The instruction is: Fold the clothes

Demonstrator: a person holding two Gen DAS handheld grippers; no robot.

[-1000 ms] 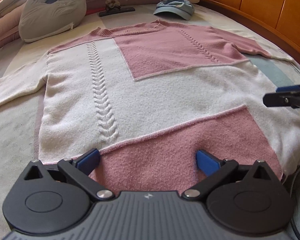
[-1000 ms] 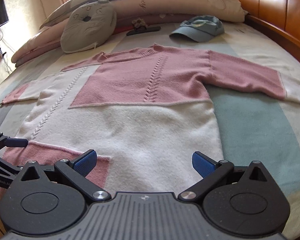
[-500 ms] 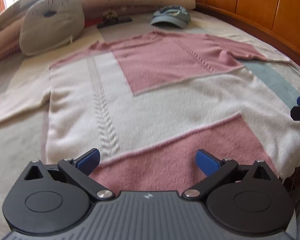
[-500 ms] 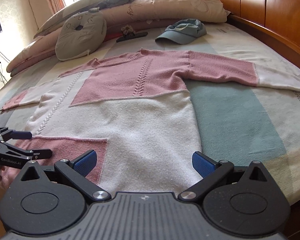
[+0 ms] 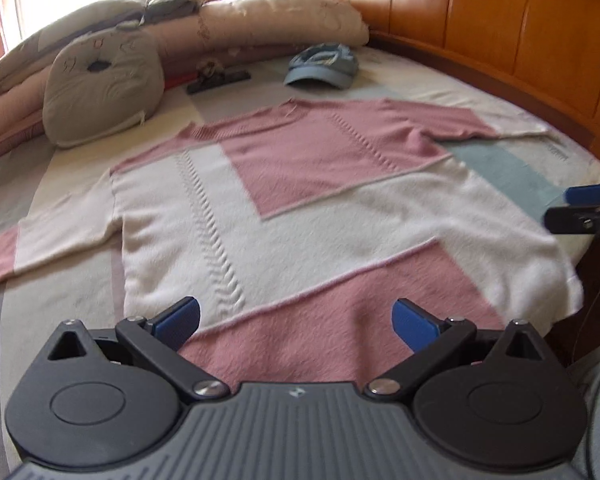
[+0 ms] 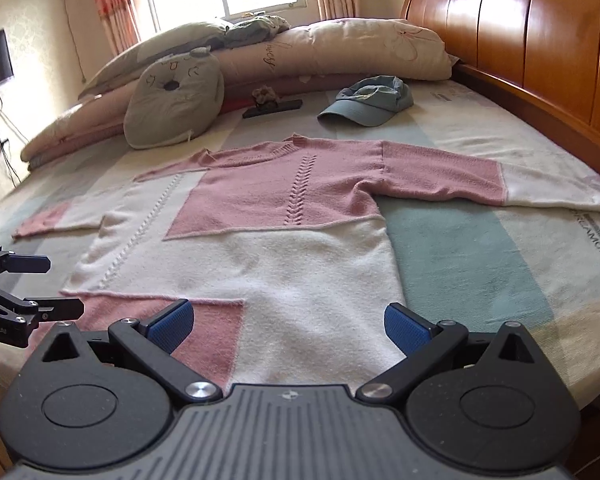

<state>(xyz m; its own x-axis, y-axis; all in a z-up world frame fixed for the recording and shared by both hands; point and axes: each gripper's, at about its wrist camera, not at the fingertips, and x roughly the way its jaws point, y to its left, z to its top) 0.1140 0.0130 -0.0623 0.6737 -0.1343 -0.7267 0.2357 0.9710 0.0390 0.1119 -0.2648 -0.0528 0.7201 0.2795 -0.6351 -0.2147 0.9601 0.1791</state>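
Observation:
A pink and cream knit sweater (image 5: 300, 208) lies flat on the bed, front up, both sleeves spread out; it also shows in the right wrist view (image 6: 284, 240). My left gripper (image 5: 296, 320) is open and empty, above the sweater's hem over the pink patch. My right gripper (image 6: 288, 326) is open and empty, above the hem's cream part. Each gripper shows at the edge of the other's view: the right one (image 5: 580, 208) and the left one (image 6: 32, 284).
A blue cap (image 6: 368, 102), a grey cushion (image 6: 176, 100), a dark flat object (image 6: 272, 106) and rolled bedding (image 6: 340, 52) lie beyond the collar. A wooden headboard (image 6: 540, 40) runs along the right. The bed's near edge (image 6: 560, 372) is just under the hem.
Both grippers have pulled back and risen from the sweater, so more of the bed and room shows. Both stay open and empty.

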